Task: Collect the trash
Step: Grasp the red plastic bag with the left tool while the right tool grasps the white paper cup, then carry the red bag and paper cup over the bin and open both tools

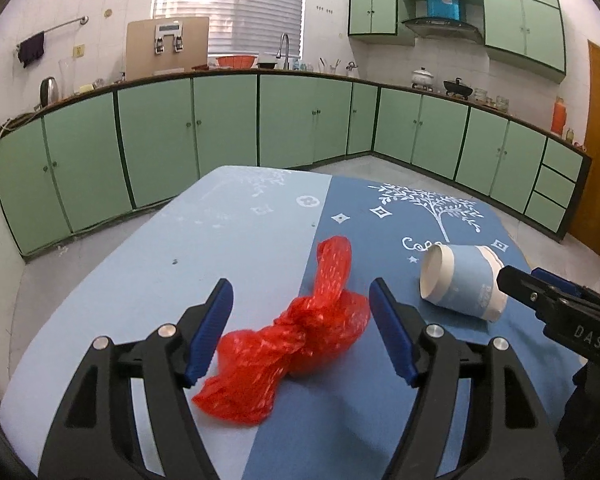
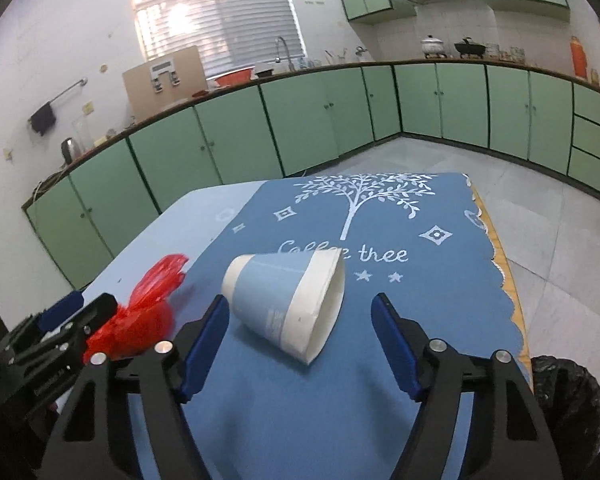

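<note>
Green-cabinet kitchen, blue-clothed bench (image 1: 148, 280): nothing collected yet, left hand-held gripper (image 1: 302, 306) wide around red bag (image 1: 296, 332), right hand-held gripper (image 2: 300, 318) wide around tipped cup (image 2: 288, 300).

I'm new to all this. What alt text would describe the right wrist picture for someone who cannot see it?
An open right hand-held gripper frames a blue and white paper cup lying on its side on a blue tablecloth. At left, the left hand-held gripper sits by a red plastic bag; green kitchen cabinets stand behind.
</note>
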Demonstrator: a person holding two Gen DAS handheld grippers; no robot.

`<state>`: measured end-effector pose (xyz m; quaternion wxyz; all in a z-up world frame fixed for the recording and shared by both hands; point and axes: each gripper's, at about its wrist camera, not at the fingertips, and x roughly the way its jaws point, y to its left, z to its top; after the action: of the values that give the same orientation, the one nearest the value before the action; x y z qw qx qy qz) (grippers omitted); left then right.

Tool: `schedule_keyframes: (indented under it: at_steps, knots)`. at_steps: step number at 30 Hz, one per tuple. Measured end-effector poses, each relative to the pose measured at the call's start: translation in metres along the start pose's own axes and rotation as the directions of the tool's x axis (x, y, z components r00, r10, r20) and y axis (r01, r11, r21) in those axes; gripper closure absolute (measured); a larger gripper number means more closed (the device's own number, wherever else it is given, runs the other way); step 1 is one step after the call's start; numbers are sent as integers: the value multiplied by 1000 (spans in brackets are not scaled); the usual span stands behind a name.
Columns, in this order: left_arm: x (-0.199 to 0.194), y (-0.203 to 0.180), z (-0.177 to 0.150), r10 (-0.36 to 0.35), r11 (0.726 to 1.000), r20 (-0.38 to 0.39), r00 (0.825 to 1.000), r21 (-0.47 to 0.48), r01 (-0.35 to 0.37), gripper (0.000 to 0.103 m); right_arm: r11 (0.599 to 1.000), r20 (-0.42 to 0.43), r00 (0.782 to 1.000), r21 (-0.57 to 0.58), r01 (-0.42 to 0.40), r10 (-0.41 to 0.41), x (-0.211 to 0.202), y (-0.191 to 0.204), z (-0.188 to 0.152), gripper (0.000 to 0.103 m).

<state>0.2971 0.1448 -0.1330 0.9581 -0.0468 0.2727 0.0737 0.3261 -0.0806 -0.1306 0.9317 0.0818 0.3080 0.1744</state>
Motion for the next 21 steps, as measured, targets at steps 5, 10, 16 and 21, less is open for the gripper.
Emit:
schedule_keyframes:
  at_steps: [5,10,16,21]
  knots:
    - [19,-6,3,-10,1000,-53,999,6,10,35,1000,-87,996,16,17,-16,21,-1,2,49]
    - [35,-8,3,-23,1000,-126,992,10,24,48,999,-116,993,18,-36,38,27,-1,1,70]
    - [39,-7,1,-42,999,-135,990,11,44,72,996,-101,991,-20,-89,86,21,8,-1,98]
    - [27,-6,1,-47,999,-80,996,6,48,77,991,-82,989,-29,-130,127,7,15,-3,100]
